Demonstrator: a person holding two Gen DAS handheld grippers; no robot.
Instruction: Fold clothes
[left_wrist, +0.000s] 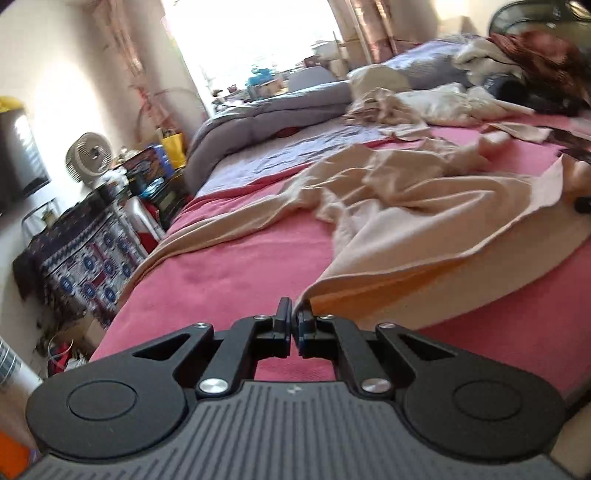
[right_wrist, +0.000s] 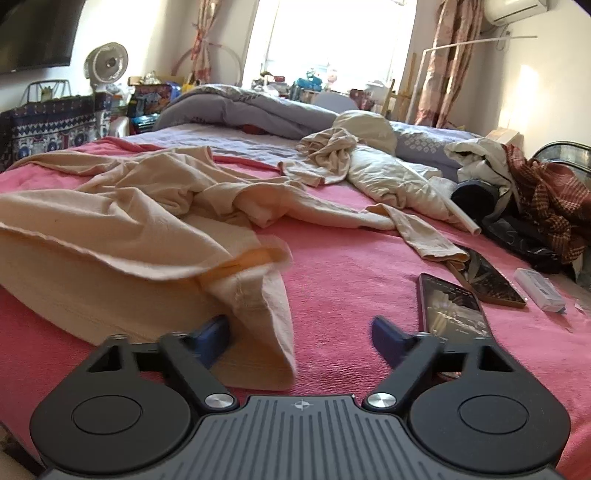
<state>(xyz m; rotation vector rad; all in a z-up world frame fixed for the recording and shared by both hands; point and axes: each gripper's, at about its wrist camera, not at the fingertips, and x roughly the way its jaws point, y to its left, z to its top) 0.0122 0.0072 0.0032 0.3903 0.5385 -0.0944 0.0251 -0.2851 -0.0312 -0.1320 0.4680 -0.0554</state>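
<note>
Two tongs in view, one per wrist camera. My left tongs (left_wrist: 294, 325) are pinched together on a corner of the beige garment (left_wrist: 424, 206); the cloth edge runs right into the closed tips, so I log it as gripped there, though the contact itself is small and slightly blurred. My right tongs (right_wrist: 301, 334) stand fairly wide apart, and a hanging hem corner of the same beige garment (right_wrist: 122, 221) sits between the fingers, nearer the left finger (right_wrist: 214, 332); I see no pad pressing on it. The garment lies crumpled across the pink bedspread (right_wrist: 351, 266), spread from the near edge toward the middle of the bed. Beyond it a second cream pile (right_wrist: 373, 166) rests against a grey duvet (right_wrist: 240, 110). Right of my right tongs lie two phones (right_wrist: 454, 306), the nearer one just beside the right finger, and a white remote (right_wrist: 539, 290) farther out.
</note>
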